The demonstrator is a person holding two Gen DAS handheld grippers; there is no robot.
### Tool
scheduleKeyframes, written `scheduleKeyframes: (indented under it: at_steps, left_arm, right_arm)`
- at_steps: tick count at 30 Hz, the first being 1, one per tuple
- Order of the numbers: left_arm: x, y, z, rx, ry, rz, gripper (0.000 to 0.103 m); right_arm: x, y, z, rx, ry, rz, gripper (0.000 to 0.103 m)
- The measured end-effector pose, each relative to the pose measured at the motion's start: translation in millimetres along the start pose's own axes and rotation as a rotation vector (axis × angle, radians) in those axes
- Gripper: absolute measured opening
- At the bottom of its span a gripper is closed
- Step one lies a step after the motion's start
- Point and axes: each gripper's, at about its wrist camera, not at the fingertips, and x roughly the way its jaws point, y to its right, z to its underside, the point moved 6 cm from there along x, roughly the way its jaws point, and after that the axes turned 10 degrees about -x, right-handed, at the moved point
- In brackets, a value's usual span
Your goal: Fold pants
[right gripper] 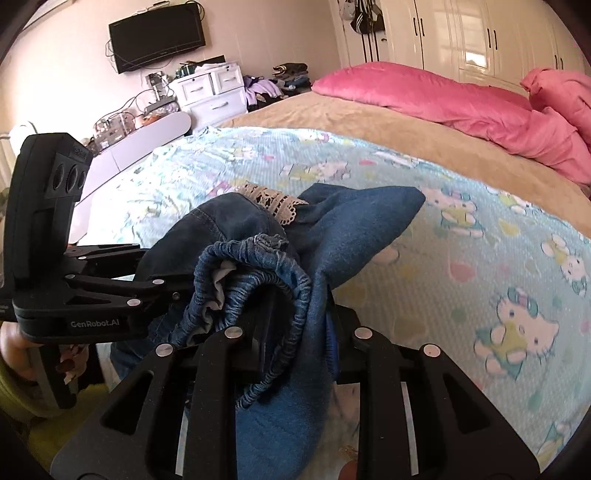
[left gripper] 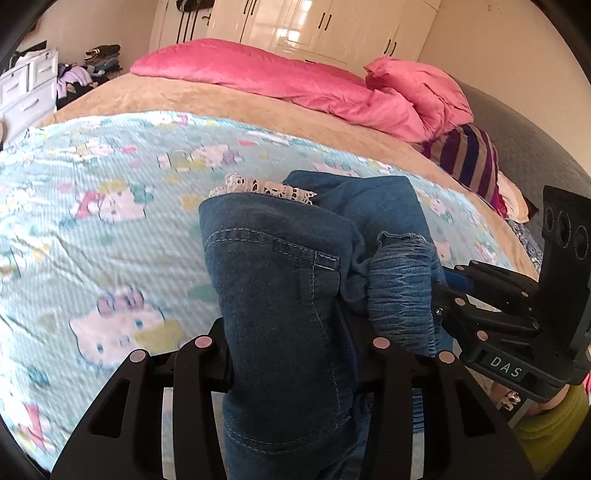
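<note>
1. Since both grippers are clamped on bunched denim, slip is the main risk — the left gripper (left gripper: 295,354) has a thick wad of the pants (left gripper: 280,280) between partly closed jaws, and the right gripper (right gripper: 295,343) is pinched nearly closed on the elastic waistband (right gripper: 258,280). No earlier view, so I can't judge how secure either bite is.
2. Pants location: near edge of the bed, crumpled in a heap on the blue sheet (left gripper: 110,192), near end held up in the grippers, far end with the lace trim (left gripper: 262,188) lying toward the middle of the bed.
3. Uneven layers: the left grip looks to hold several folds at once. If so, spreading the hands could drop one layer and twist the legs instead of laying them flat.
4. Waistband is gathered elastic — likely to creep out of a narrow pinch under pull.
5. Grippers sit close together; the right one shows just right of the denim in the left view. Collision is possible if they cross.
6. Lace could snag on a finger edge.
7. Surroundings: pink duvet (left gripper: 295,81) and striped pillow (left gripper: 469,162) at the far right, well apart. Dresser (right gripper: 210,92), TV (right gripper: 155,37) and wardrobe (right gripper: 461,33) off the bed. Nothing on the sheet blocks the fold area.
8. Sheet is loose and wrinkled — dragging denim may bunch it.
</note>
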Motion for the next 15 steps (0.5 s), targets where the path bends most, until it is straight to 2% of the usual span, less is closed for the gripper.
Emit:
scheduleKeyframes:
  at_steps: [7,15]
  left_arm:
    - [14.1,-6.2,-23.4,-0.014,0.023,-0.009,0.040]
    - [34.5,-15.5,-24.9,-0.032,0.007,-0.008,0.040]
  right_arm:
    - [19.4,11.5,-15.6,-0.014,-0.004,0.025,0.017]
    - [38.8,19.7,-9.9,0.014,-0.042,0.034,0.017]
